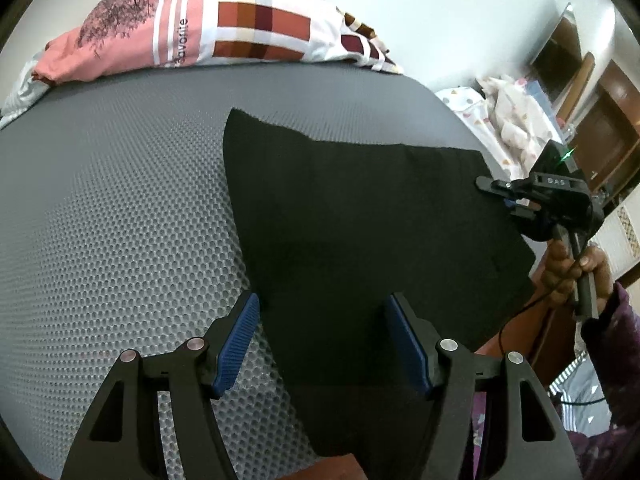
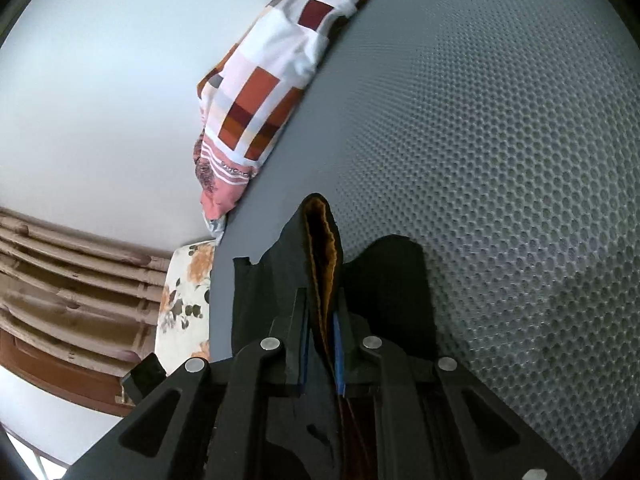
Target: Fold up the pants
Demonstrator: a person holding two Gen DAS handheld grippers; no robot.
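Your right gripper (image 2: 320,320) pinches the pants (image 1: 360,220) edge; left gripper (image 1: 322,340) fingers spread, empty. Risk: one-sided pull skews fold, cloth slips off mat (image 1: 120,200).

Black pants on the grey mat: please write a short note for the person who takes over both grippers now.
Left gripper: jaws open, above the near part of the black pants, holding nothing.
Right gripper: jaws shut on a bunched edge of the pants, orange lining showing.
The pants lie spread on the grey mat.
Done: one edge gripped.
Left: carry that edge over, lay it down, finish the fold.
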